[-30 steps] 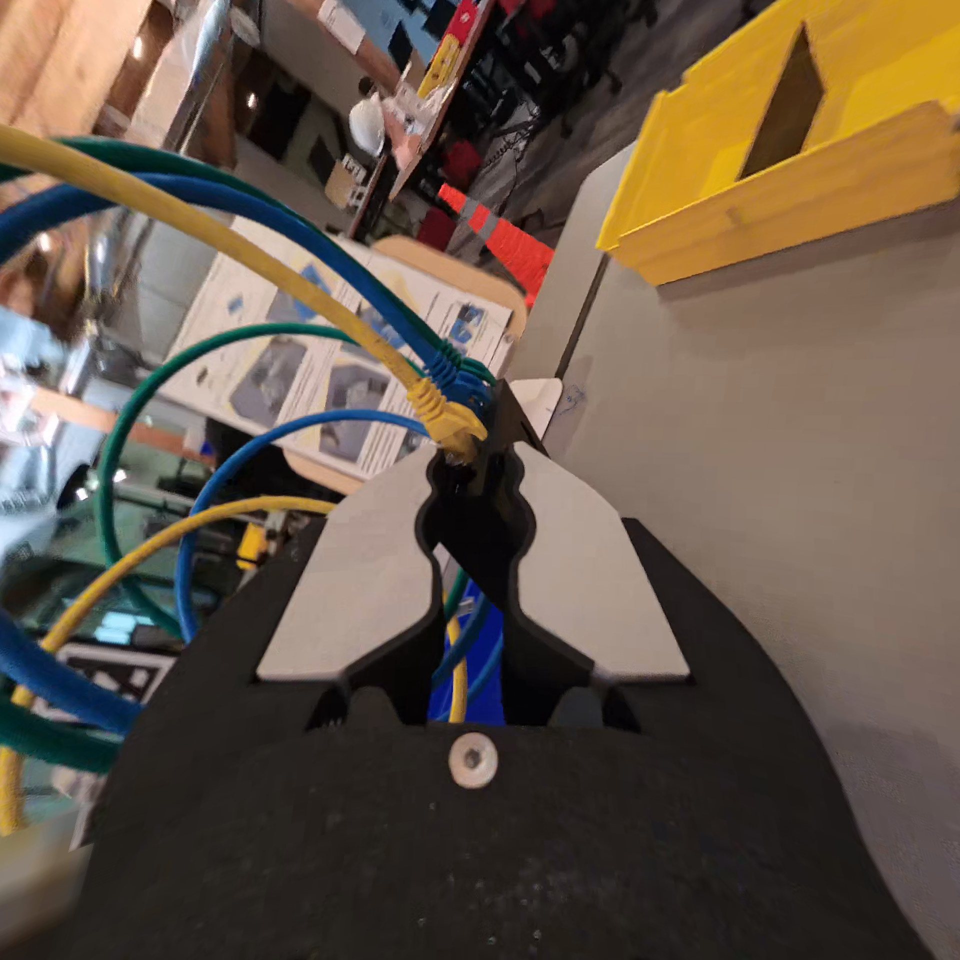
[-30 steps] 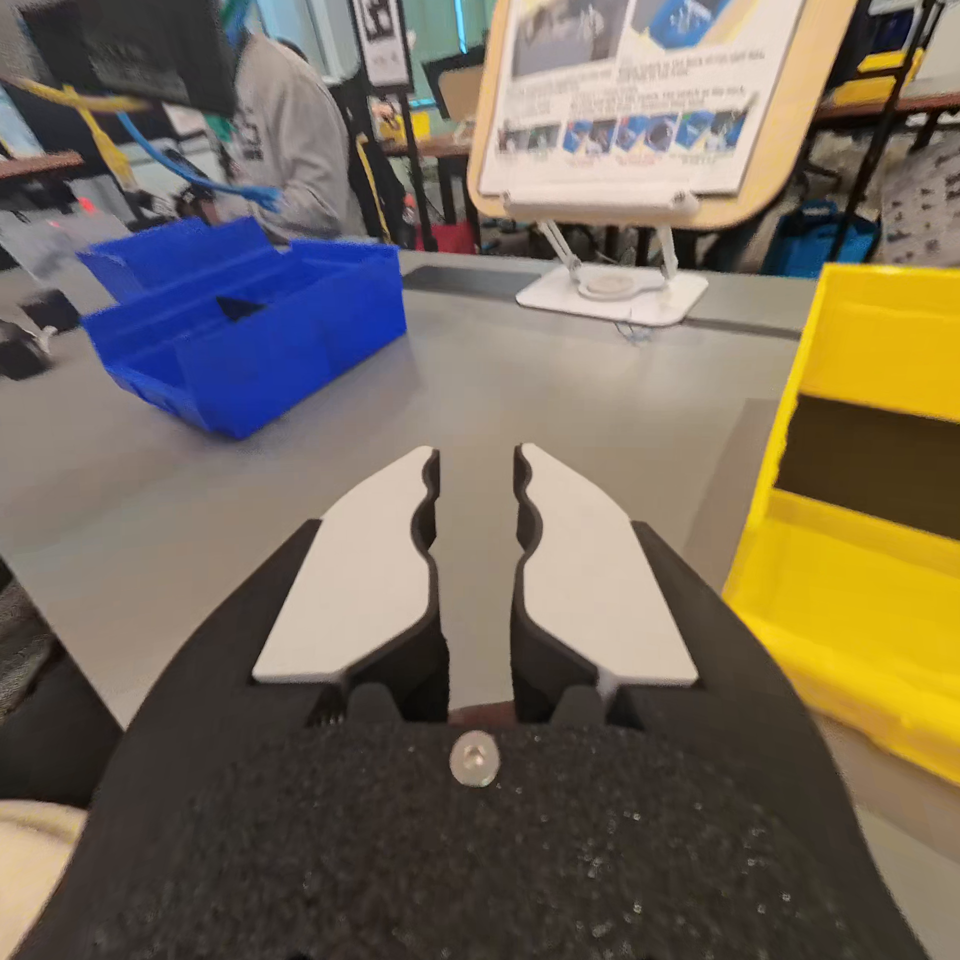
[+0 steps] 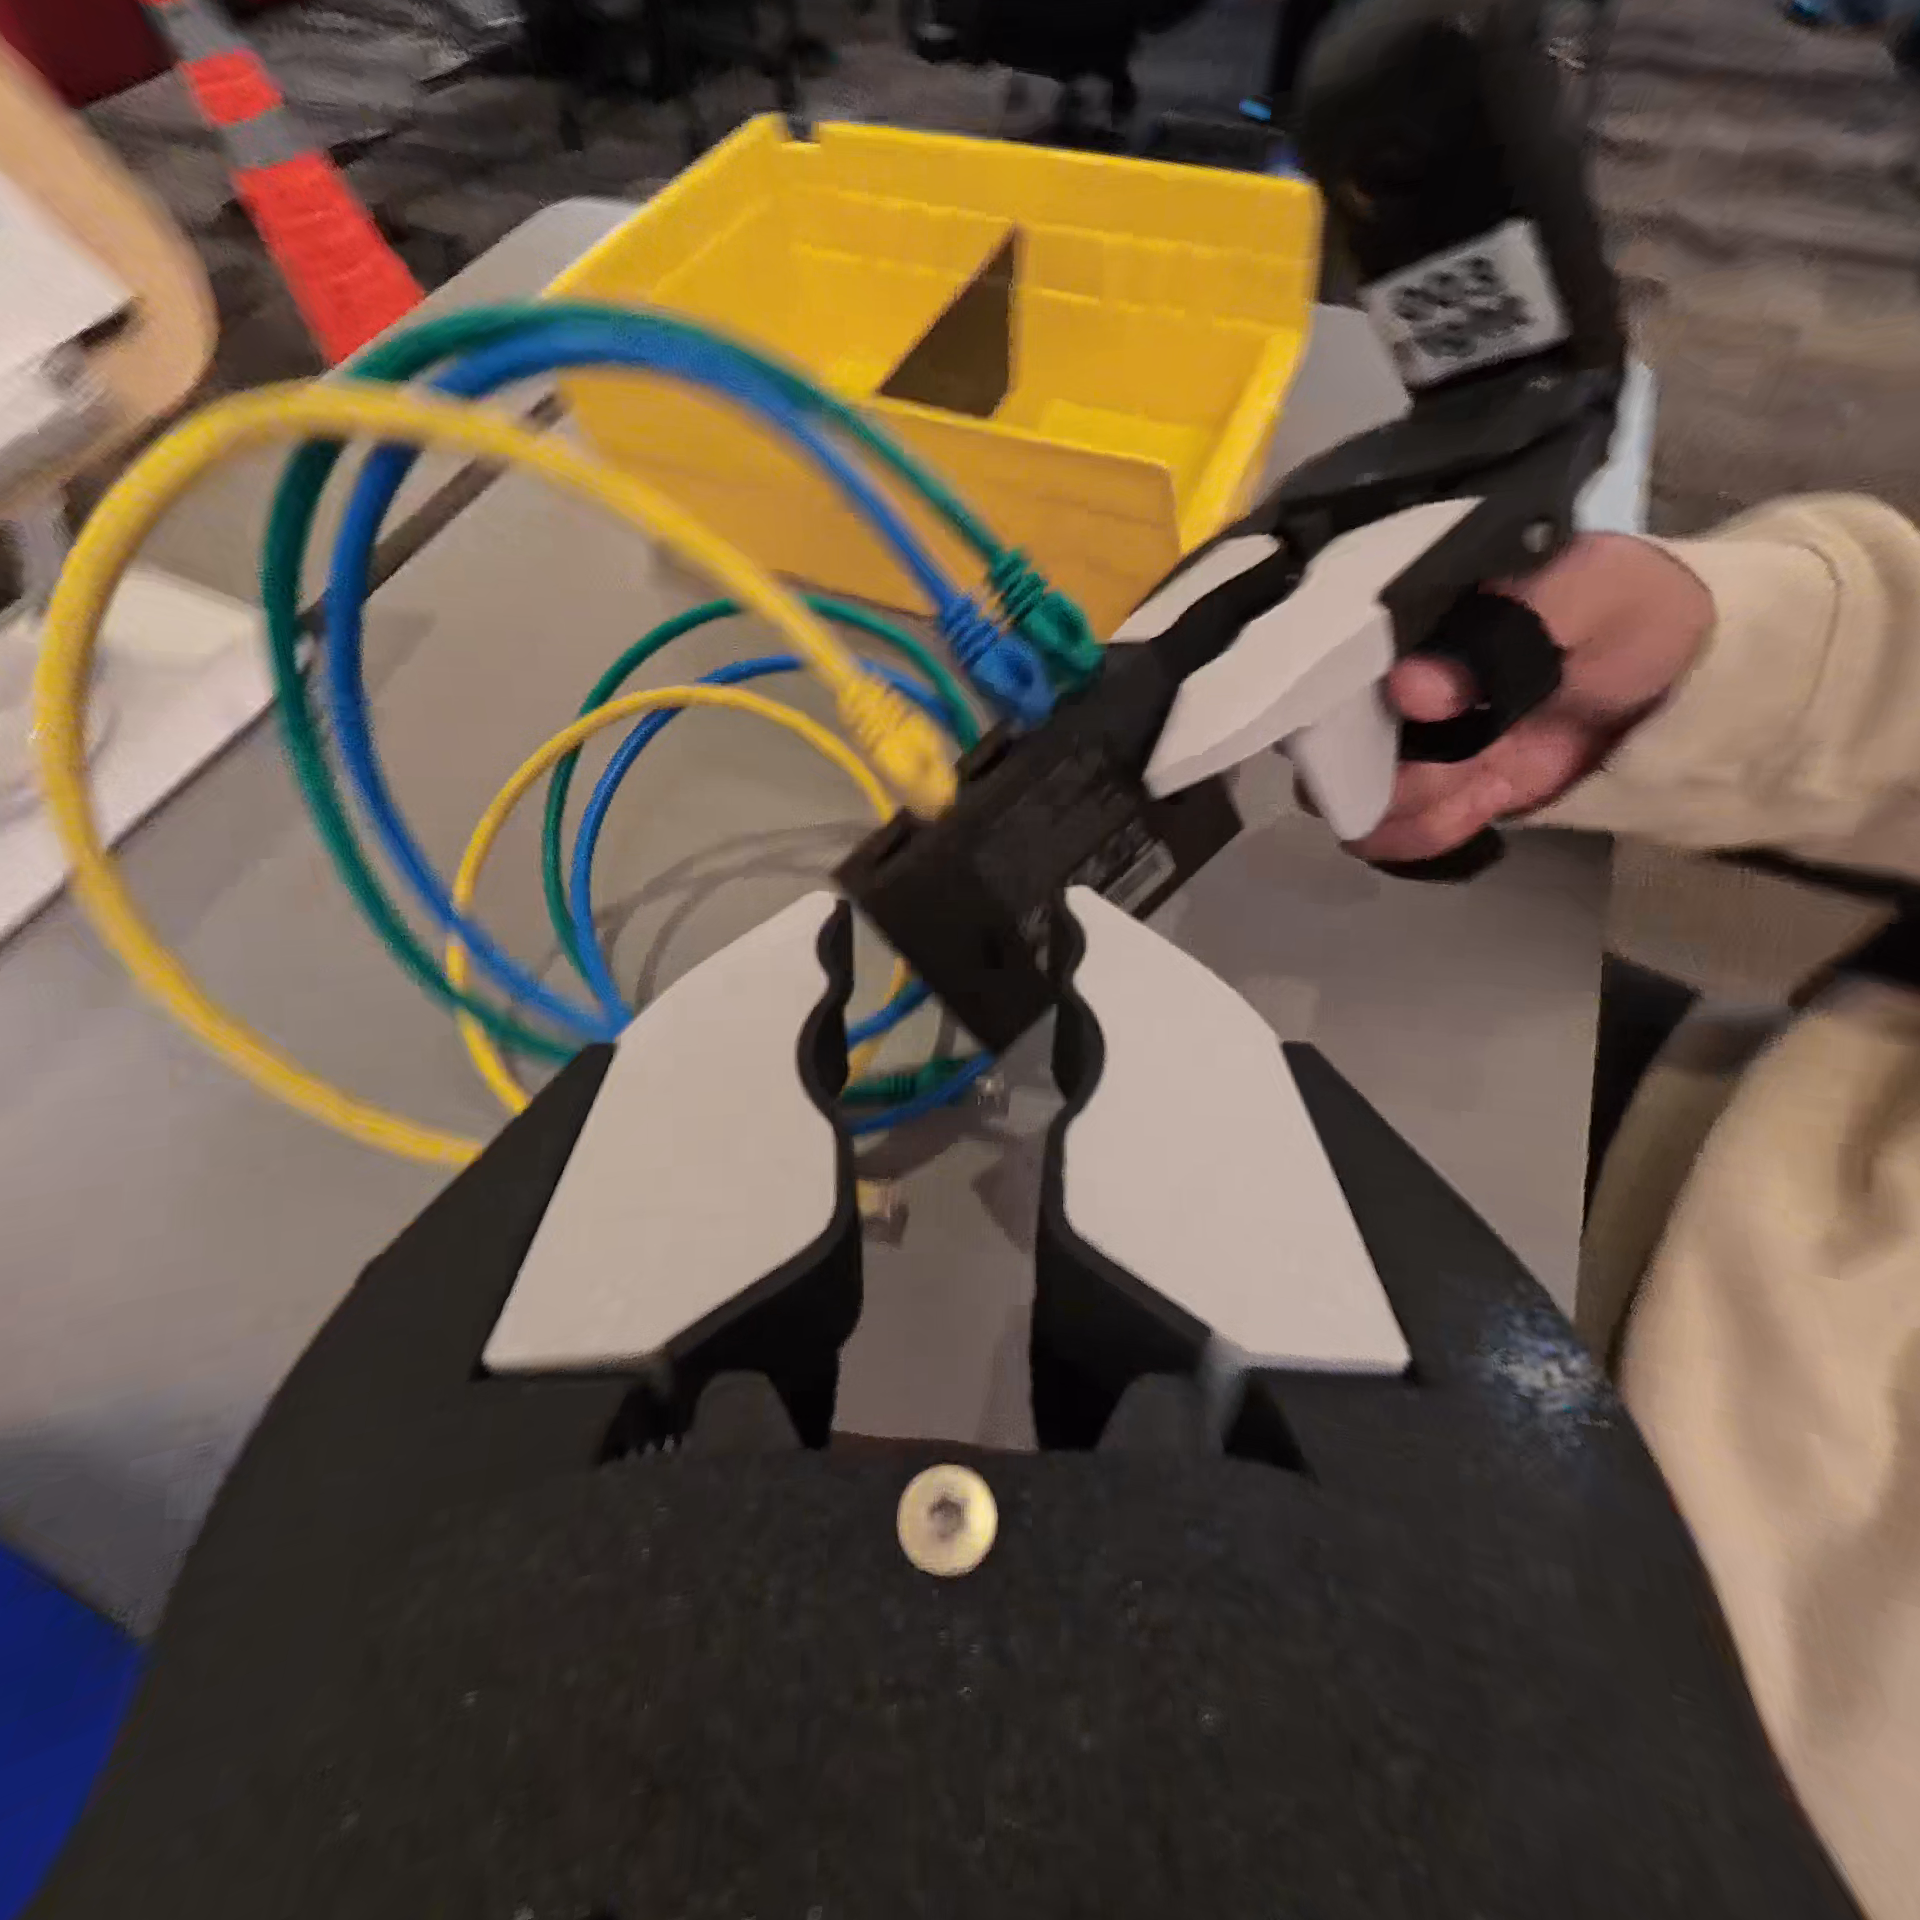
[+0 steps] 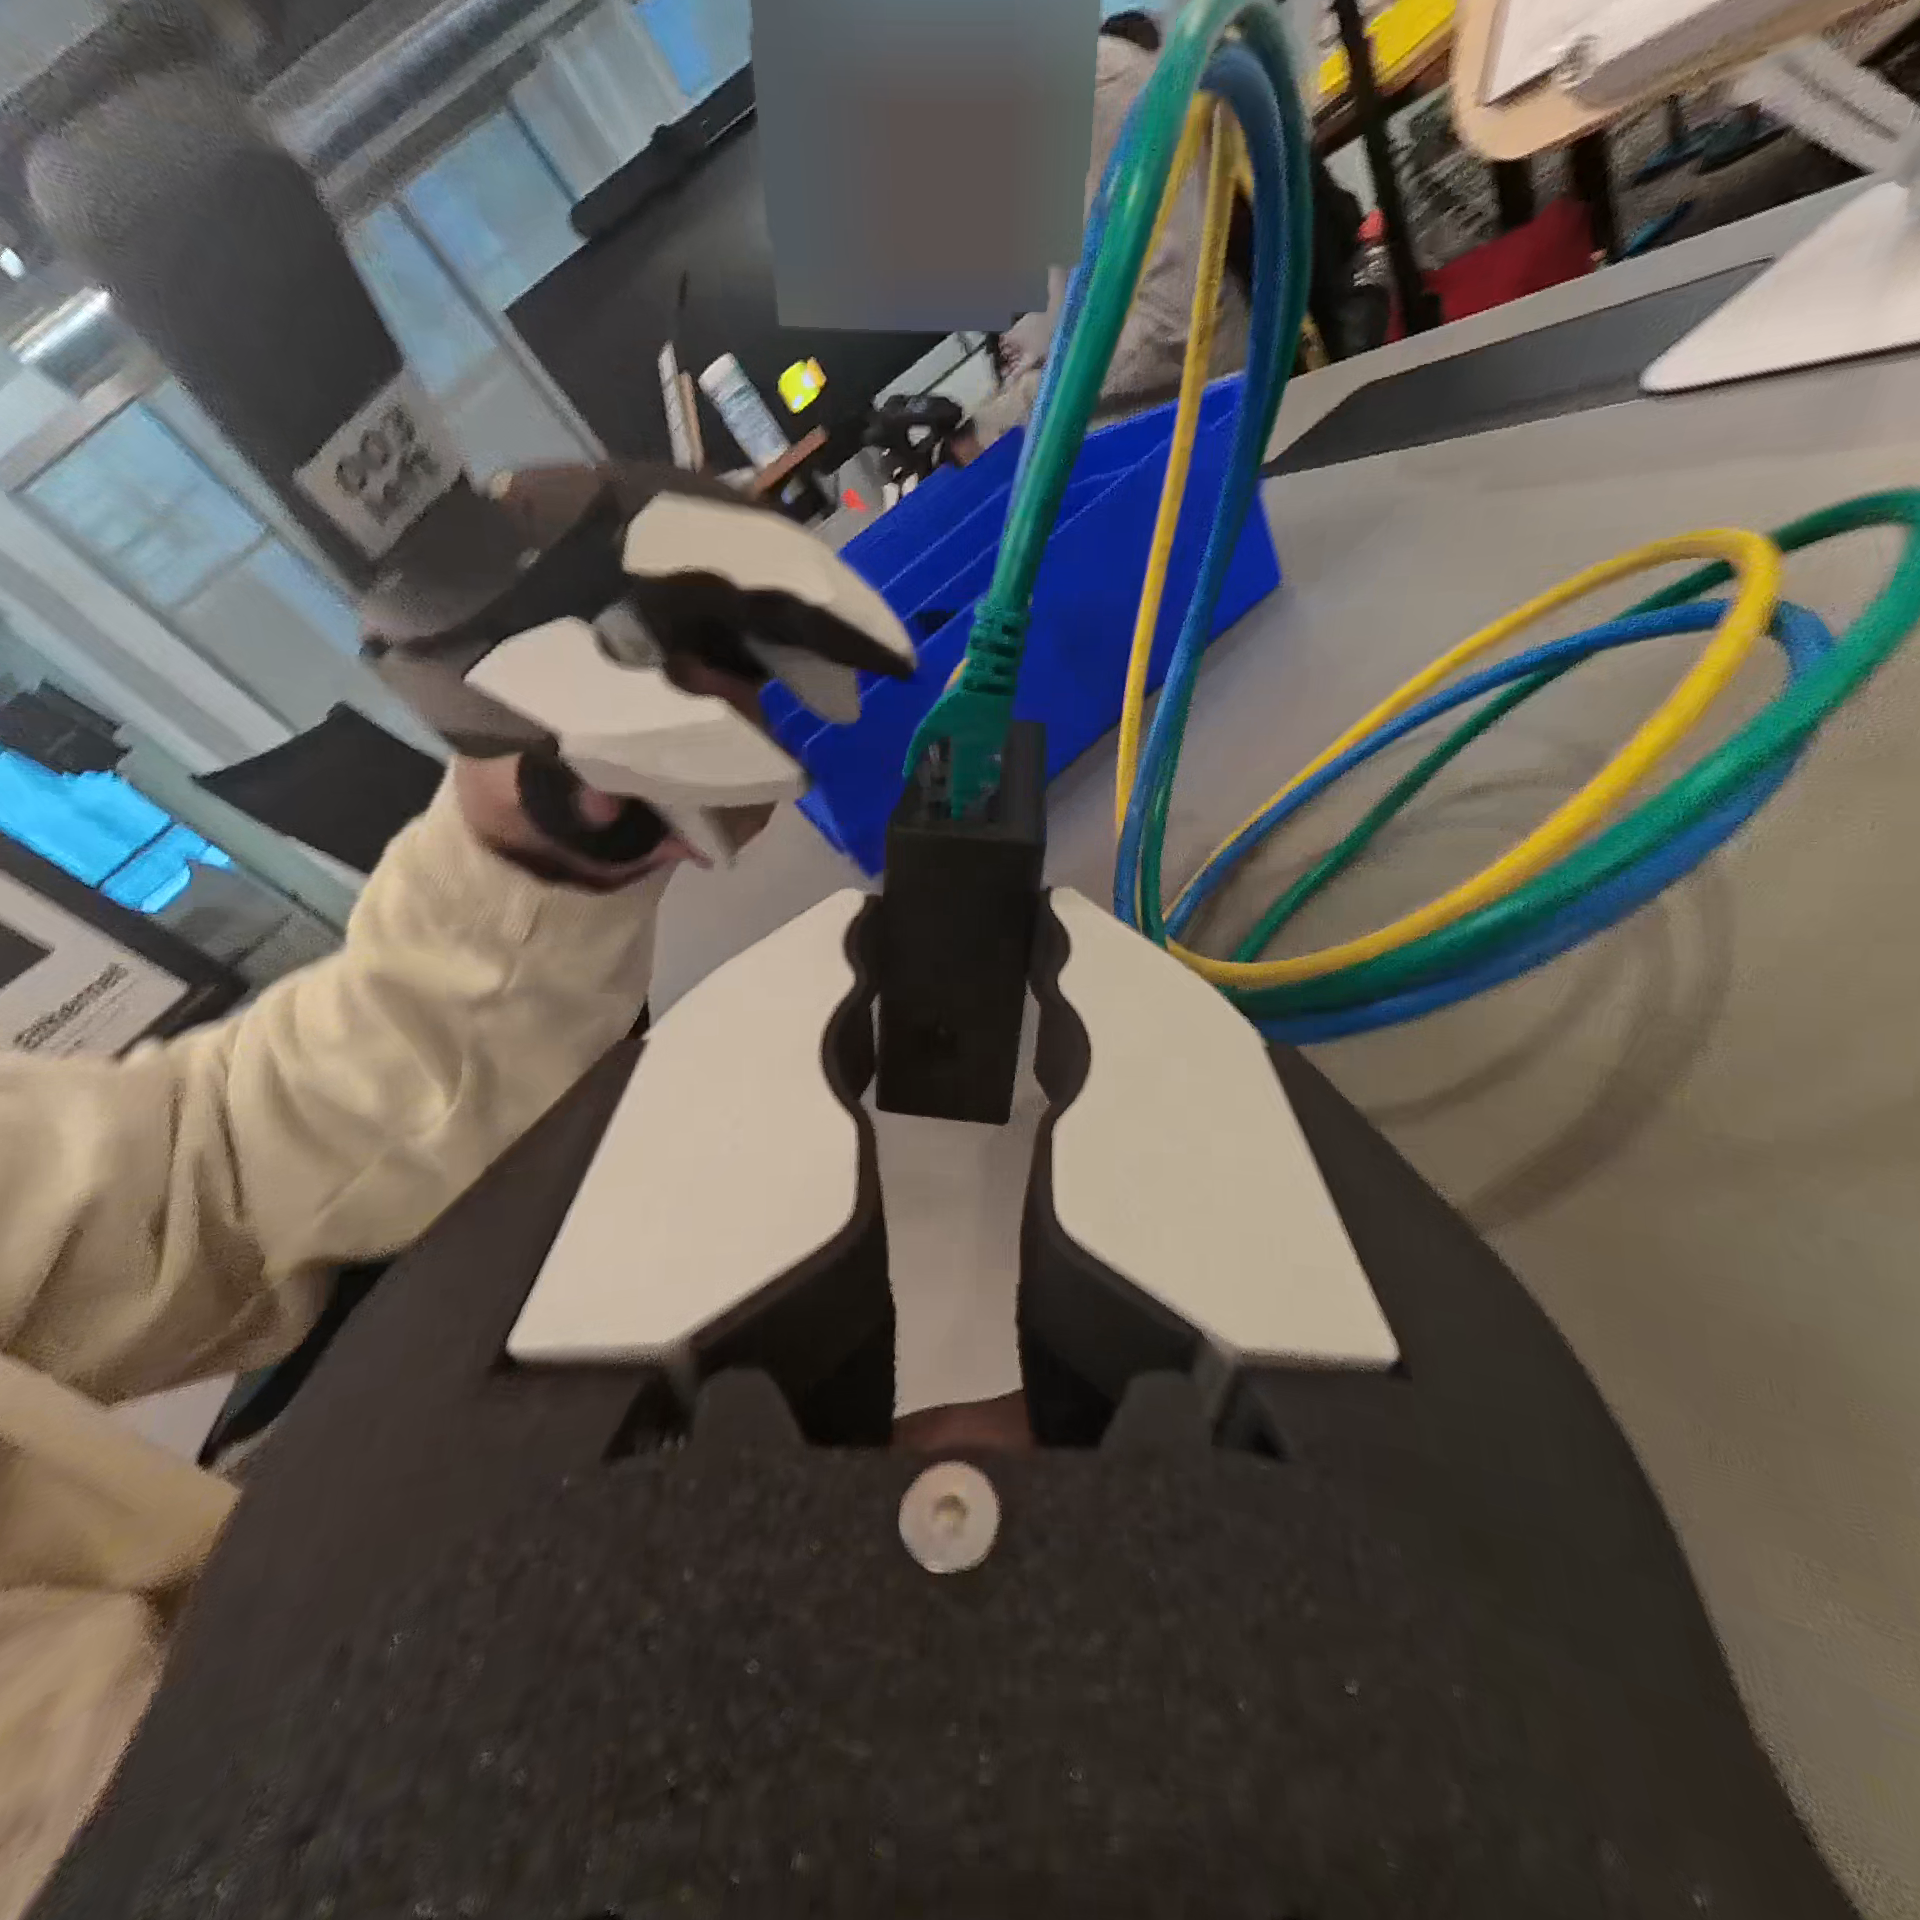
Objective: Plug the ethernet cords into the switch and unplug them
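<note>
A small black switch [image 3: 997, 862] is held above the grey table [image 3: 260, 935]. Green [image 3: 1049, 623], blue [image 3: 997, 665] and yellow [image 3: 904, 748] ethernet cords are plugged into it and loop down to the table. My right gripper [image 4: 956, 914] is shut on the switch [image 4: 956, 987]; it also shows in the left wrist view [image 3: 1143, 707], gripping the switch's far end. My left gripper [image 3: 945, 925] is open, with a corner of the switch between its tips. In the right wrist view the left gripper [image 4: 842, 717] is open and just left of the green plug [image 4: 977, 675].
A yellow bin [image 3: 1039, 343] stands on the table behind the switch. A blue bin [image 4: 1143, 540] stands on the other side. A white stand base [image 4: 1787, 301] is at the far right. An orange cone [image 3: 301, 208] stands beyond the table. Loose cord ends [image 3: 914, 1086] lie on the table.
The left gripper held the switch and the right was empty over the table. Now the right gripper has shut on the switch and the left has opened.
</note>
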The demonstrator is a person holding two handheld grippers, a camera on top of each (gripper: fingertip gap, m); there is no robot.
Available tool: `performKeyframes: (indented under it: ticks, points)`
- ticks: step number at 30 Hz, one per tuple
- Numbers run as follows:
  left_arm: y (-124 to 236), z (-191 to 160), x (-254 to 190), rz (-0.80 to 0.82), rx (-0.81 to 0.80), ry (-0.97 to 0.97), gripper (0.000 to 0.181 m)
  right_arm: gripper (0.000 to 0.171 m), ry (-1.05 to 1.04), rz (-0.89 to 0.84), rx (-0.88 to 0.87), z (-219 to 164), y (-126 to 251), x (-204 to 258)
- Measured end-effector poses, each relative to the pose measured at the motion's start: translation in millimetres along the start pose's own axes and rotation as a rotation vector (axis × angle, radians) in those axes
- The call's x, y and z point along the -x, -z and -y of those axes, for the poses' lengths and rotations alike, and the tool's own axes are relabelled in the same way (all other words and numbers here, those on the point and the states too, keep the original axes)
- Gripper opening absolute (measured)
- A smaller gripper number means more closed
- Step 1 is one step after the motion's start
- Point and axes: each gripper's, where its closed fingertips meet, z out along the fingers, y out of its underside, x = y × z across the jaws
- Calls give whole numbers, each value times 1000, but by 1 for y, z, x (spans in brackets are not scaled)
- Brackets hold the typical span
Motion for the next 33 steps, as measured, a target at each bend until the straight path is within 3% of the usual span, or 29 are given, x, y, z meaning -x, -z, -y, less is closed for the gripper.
performKeyframes:
  ticks: [2,4,7,9,11,13,17,20,24,26,30,33]
  points:
    - [3,-18,5,96,-25,123,47,27,-57,2,-48,4,2,-5]
    - [0,-45,2,186,24,119,65,27,-155,61,-80,6,2,-1]
    - [-3,-67,-6,334,73,29,62,27,-269,155,-109,3,-4,11]
    - [-5,-58,-21,272,12,57,54,27,-254,154,-87,-5,-11,17]
    - [-4,-48,-31,140,-58,196,67,27,-201,160,-60,-11,-16,24]
    - [0,-45,-39,-40,-110,347,65,27,-148,157,-57,-11,-15,27]
    - [13,-35,-43,-275,-256,507,40,27,-161,281,-46,-13,-10,43]
    - [18,-32,-49,-394,-290,560,34,27,-124,303,-31,-17,-14,52]
    - [37,-29,-61,-570,-305,537,28,28,-34,354,79,-29,-13,66]
    - [46,-29,-70,-647,-280,487,27,35,121,386,138,-33,-5,78]
    - [52,-42,-90,-745,-182,404,27,45,426,293,141,-16,15,79]
    - [48,-41,-93,-758,-187,408,27,47,322,289,244,-21,23,73]
